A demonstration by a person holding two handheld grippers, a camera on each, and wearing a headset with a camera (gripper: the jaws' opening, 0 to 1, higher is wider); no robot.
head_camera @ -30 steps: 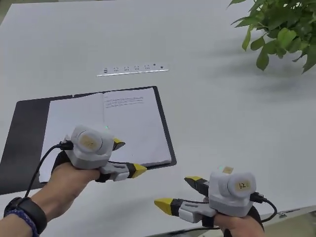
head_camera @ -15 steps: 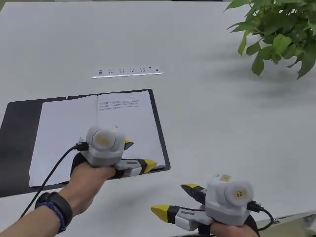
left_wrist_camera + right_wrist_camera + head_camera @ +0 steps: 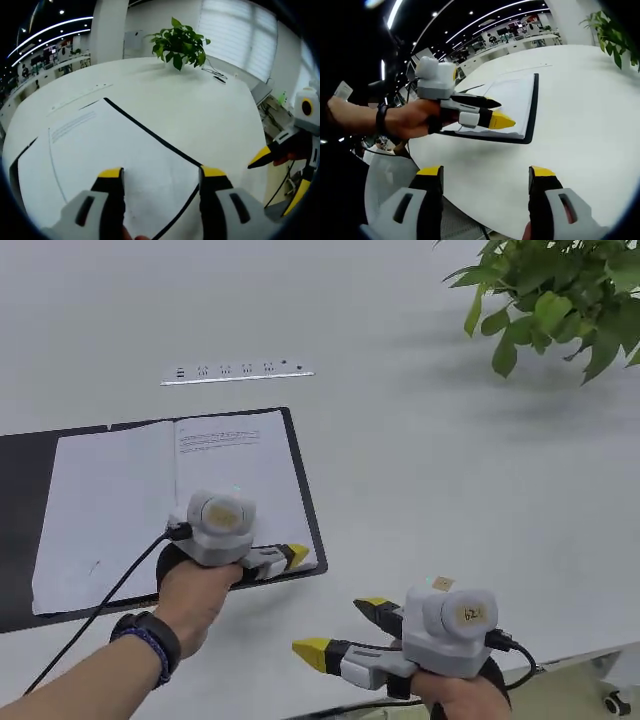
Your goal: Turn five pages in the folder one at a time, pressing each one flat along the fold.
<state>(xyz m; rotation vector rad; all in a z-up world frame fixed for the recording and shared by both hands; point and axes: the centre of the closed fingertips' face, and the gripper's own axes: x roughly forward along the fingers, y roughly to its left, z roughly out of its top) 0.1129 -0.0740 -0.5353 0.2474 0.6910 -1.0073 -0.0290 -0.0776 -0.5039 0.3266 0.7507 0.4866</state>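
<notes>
Left tool [image 3: 160,175]: jaws spread, nothing between them, tips over the near right corner of the right page [image 3: 245,480]. Right tool [image 3: 340,626]: also spread and empty, above bare counter [image 3: 450,490], to the right of the left tool and nearer the person. Folder [image 3: 15,540] lies open and flat, under and to the left of the left tool. Likely step: taking a page corner. Best to nip only the top sheet at its free edge, swing it left over the fold [image 3: 177,470], then press down along the fold. The open folder's long axis runs left-right. The fold runs away from the person, with the printed heading at the far end.
</notes>
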